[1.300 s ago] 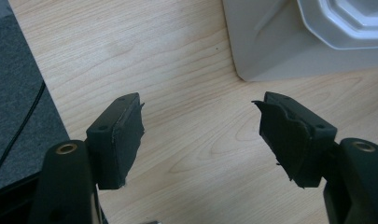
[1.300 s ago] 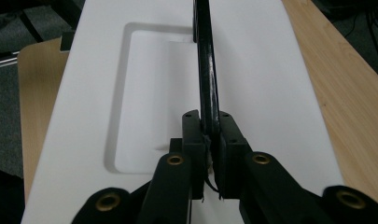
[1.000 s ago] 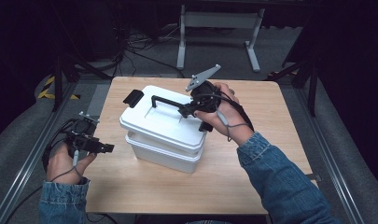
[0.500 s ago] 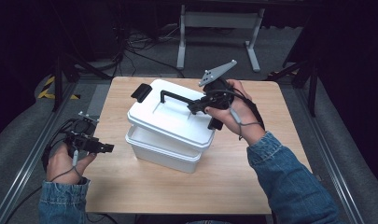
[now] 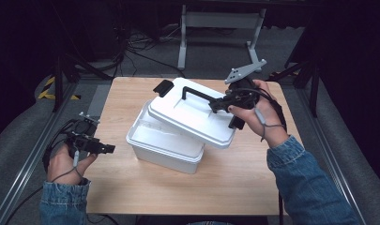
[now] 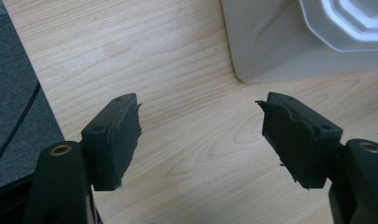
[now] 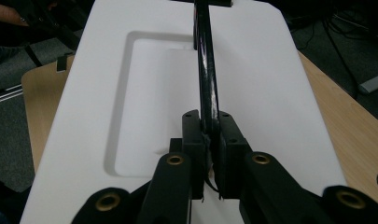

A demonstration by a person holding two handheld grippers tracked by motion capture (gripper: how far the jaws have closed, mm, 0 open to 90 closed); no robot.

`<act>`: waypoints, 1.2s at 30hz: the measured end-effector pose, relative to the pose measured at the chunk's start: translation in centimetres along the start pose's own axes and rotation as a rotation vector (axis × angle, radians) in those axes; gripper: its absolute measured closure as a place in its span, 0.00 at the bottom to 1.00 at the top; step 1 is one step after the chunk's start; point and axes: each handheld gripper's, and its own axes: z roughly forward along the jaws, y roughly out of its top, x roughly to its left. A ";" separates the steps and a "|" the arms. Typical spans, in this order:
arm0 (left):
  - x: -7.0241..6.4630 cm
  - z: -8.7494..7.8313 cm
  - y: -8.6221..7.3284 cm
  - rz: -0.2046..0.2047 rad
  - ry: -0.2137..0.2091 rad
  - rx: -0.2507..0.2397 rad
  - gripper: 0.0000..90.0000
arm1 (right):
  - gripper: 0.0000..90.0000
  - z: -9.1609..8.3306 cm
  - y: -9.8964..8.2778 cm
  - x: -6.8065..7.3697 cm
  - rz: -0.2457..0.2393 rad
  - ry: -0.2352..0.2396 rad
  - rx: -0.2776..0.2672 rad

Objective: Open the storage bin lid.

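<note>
While the right gripper point(image 7: 209, 140) pinches the black handle point(image 5: 197, 95) of the white lid point(image 5: 192, 115), jaws shut tight on the bar, best to lift straight and slow. Tilts now, that lid: far end by the tabletop's point(image 5: 234, 187) far edge higher, near right corner sagging over the white box point(image 5: 162, 145) and seemingly close to its rim. Sits near the middle of the tabletop, the box, open toward its left end, inside pale and apparently empty as far as visible.

Worth gripping near the handle's middle, since a hold toward 1 end, as seems the case here, lets the lid swing and twist about the bar. Worth keeping the wrist level so the low corner clears the rim without dragging the box along. Likely safest to raise until all 4 corners hang free, then carry toward bare wood at the right edge or near edge.

At the left edge of the tabletop, the left gripper point(image 6: 200, 135) waits low, jaws wide apart and holding nothing, pointed at the box's near left corner. Could steady the box wall if it starts to slide.
</note>
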 end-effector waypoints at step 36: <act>0.1 -0.2 -0.1 -0.019 0.012 -0.025 0.28 | 0.94 -7.0 -5.9 -4.5 0.146 -0.110 -0.026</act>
